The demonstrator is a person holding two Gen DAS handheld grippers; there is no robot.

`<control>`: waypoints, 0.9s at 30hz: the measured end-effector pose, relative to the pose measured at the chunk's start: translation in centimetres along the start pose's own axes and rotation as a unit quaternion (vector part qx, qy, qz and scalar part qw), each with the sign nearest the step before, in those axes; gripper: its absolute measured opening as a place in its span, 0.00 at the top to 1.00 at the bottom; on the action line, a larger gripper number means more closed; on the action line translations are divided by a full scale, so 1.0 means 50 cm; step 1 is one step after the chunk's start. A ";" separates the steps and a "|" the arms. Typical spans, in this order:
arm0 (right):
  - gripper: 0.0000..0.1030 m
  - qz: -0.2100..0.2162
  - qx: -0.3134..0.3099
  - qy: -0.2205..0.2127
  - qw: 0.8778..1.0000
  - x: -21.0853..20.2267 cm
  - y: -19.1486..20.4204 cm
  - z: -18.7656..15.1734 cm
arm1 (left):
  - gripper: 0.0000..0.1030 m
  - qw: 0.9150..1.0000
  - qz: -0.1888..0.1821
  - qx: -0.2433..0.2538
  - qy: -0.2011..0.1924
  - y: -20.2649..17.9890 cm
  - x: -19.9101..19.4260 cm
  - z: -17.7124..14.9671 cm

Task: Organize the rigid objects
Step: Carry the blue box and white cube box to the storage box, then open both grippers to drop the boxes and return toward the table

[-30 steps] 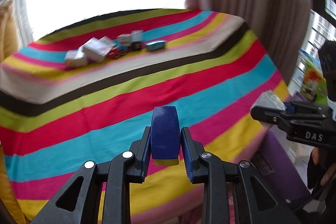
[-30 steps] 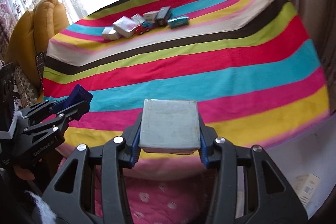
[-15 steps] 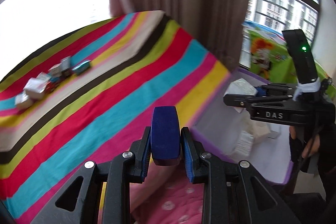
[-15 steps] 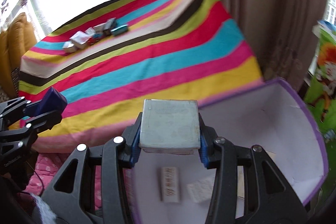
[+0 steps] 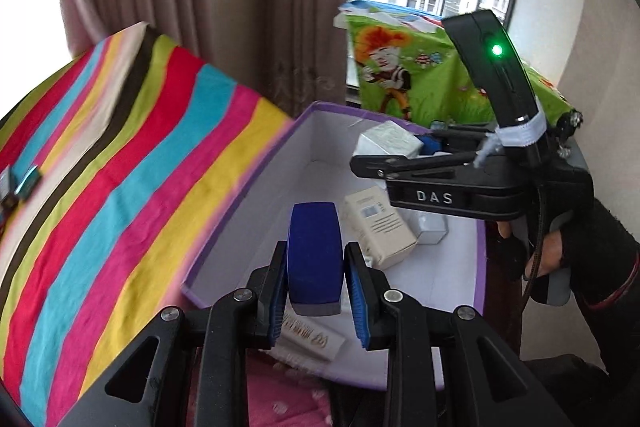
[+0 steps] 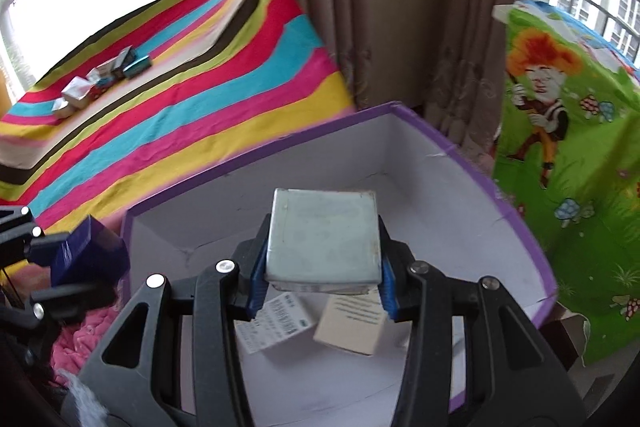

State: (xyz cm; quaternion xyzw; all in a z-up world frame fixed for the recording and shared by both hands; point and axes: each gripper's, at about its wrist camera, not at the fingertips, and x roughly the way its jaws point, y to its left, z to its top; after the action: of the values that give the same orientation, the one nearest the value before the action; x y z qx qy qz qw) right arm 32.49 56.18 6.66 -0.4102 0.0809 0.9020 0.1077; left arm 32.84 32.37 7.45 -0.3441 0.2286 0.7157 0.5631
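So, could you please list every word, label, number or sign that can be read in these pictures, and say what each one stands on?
"DAS": white letters on the side of the right gripper, seen from the left wrist camera.
Gold characters on the white box under the left gripper: too blurred to read.
Printed label on the cream box in the purple-rimmed bin: too small to read.
Label on the white carton below the grey box: too small to read.

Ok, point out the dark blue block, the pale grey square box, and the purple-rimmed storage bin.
Dark blue rectangular block (image 5: 315, 251): left wrist view, top face.
Pale grey square box (image 6: 324, 233): right wrist view, top face.
Purple-rimmed white storage bin (image 6: 460, 147): right wrist view, far rim.
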 end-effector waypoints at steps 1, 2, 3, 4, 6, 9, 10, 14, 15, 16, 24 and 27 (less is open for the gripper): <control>0.53 -0.006 0.003 -0.003 1.000 -0.002 -0.005 0.005 | 0.72 1.000 -0.003 0.000 -0.003 -0.003 0.006 0.005; 0.53 -0.011 0.008 -0.008 1.000 -0.004 -0.009 0.010 | 0.71 1.000 -0.005 -0.002 -0.008 0.002 0.009 0.008; 0.51 -0.017 0.015 -0.012 1.000 -0.005 -0.010 0.015 | 0.71 1.000 -0.005 -0.007 -0.018 0.007 0.009 0.011; 0.48 -0.024 0.026 -0.016 0.999 -0.005 -0.014 0.021 | 0.60 1.000 -0.001 -0.014 -0.025 0.017 0.012 0.011; 0.28 -0.027 0.044 -0.017 0.999 -0.005 -0.018 0.032 | 0.34 0.999 0.020 -0.037 -0.021 0.045 0.018 0.014; 0.27 -0.009 0.047 -0.031 0.998 -0.003 0.005 0.057 | 0.27 0.995 0.061 -0.062 -0.047 0.096 -0.004 0.002; 0.27 -0.007 0.034 -0.034 0.999 -0.003 0.020 0.064 | 0.27 0.993 0.080 -0.065 -0.050 0.116 -0.012 -0.005; 0.27 0.022 -0.004 -0.031 0.999 0.016 0.098 0.101 | 0.22 0.981 0.151 -0.099 -0.066 0.219 -0.053 -0.050; 0.27 0.036 -0.017 -0.026 0.999 0.026 0.127 0.112 | 0.21 0.977 0.172 -0.111 -0.067 0.252 -0.062 -0.065; 0.27 0.045 -0.030 -0.023 0.998 0.036 0.155 0.118 | 0.20 0.970 0.197 -0.125 -0.066 0.288 -0.071 -0.082; 0.27 0.132 -0.149 0.000 0.980 0.185 0.449 0.205 | 0.20 0.894 0.369 -0.253 -0.028 0.578 -0.159 -0.241; 0.27 0.145 -0.153 0.023 0.977 0.286 0.541 0.268 | 0.20 0.867 0.395 -0.302 -0.017 0.653 -0.184 -0.301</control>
State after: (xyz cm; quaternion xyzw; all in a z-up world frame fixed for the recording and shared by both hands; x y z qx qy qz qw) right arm 6.59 35.07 6.11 -0.4261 0.0030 0.9002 -0.0900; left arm 6.13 7.09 2.46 -0.3659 0.1082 0.9183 0.1055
